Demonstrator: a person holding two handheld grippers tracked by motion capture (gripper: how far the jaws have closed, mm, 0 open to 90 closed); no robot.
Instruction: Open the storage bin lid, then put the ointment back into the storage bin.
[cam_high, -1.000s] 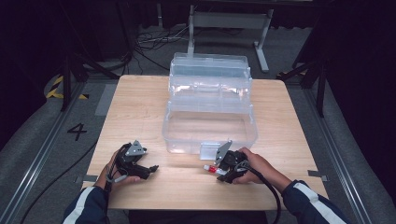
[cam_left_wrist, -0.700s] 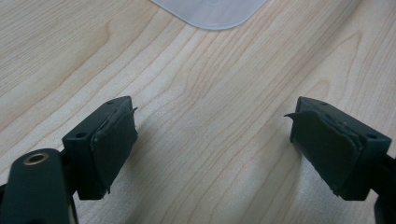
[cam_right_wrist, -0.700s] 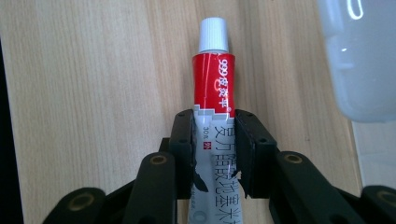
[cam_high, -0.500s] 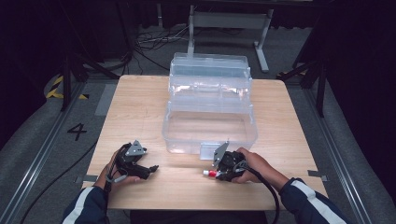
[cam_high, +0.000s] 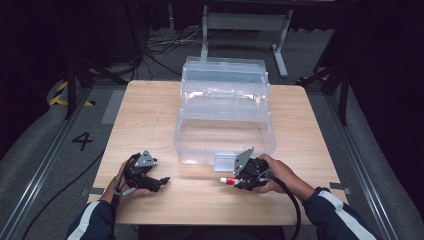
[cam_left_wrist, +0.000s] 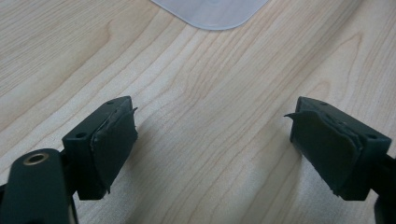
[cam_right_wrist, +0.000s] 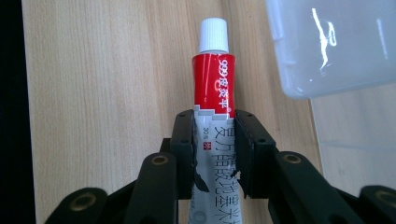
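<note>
Near box (cam_high: 225, 132), right gripper (cam_high: 239, 181) newly clamping tube (cam_right_wrist: 212, 88)

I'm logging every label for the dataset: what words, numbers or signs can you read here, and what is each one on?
"999" followed by Chinese characters too stylised to read surely: on the red band of the tube.
"30" and a small red mark: on the tube's white part, beside the right hand-held gripper, whose jaws press on it.
Large grey Chinese characters along the tube's white part: partly hidden, not read.
"4": on the grey floor, left of the table.
</note>
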